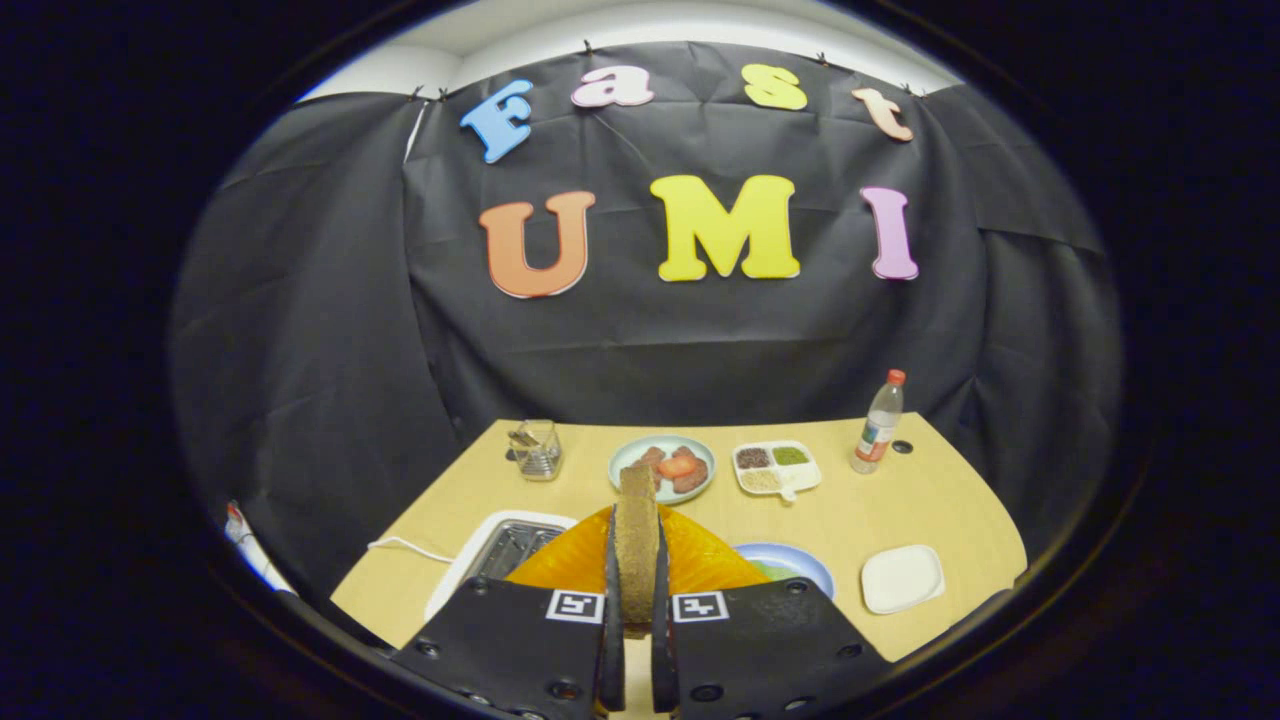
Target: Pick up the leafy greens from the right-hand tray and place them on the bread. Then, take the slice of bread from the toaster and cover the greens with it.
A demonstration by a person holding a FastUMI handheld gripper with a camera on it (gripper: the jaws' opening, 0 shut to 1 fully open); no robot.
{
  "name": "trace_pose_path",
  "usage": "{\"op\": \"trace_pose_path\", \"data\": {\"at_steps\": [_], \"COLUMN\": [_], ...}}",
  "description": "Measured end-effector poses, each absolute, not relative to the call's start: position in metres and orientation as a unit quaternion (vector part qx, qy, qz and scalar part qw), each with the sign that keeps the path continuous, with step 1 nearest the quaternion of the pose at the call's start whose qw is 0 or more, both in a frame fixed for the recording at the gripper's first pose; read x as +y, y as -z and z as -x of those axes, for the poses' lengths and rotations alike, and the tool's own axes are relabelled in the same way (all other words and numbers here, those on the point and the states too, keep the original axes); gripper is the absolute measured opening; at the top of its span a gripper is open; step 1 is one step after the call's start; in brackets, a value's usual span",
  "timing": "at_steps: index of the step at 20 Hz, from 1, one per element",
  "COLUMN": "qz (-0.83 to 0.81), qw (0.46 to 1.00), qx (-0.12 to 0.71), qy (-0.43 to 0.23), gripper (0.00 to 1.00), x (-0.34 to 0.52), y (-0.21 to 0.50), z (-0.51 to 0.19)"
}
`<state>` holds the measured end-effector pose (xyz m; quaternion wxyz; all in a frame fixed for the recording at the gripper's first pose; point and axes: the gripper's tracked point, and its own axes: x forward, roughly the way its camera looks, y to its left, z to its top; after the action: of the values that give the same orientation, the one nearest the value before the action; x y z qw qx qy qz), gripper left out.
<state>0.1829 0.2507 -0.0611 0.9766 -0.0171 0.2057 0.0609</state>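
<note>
The hand-held gripper (636, 600) is closed on a slice of bread (637, 540), held on edge and upright between its two fingers, both of which press against the slice's flat faces. So the second half of the task looks to be under way: the slice is out of the toaster (505, 550), which sits just left of the slice on the worktop (900, 500), its slots looking empty as far as can be seen. Directly behind the slice, and below it, lies an orange plate (570, 560), largely hidden by the fingers; whether the bottom piece of bread and the greens are on it cannot be told from here. Just right of the slice is a blue-rimmed dish (800, 562) with something green in it, which may be the tray the greens came from or may hold greens not yet moved; that is unclear. Right of that dish is a white square dish (902, 577). Beyond the slice, farther back, stand a plate of red food (662, 468), a divided tray (776, 467), a bottle (879, 423) and a glass jar (537, 449). Judging from this, what is left is to lower the slice, turn it flat and lay it over the greens, then let go.
</note>
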Motion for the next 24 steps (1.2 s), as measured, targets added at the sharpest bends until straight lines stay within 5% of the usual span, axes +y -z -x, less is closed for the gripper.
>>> {"op": "trace_pose_path", "data": {"at_steps": [24], "qz": [-0.122], "qw": [0.952], "qx": [0.276], "qy": [-0.047], "gripper": [0.12], "x": [0.113], "y": [0.246], "z": [-0.246]}}
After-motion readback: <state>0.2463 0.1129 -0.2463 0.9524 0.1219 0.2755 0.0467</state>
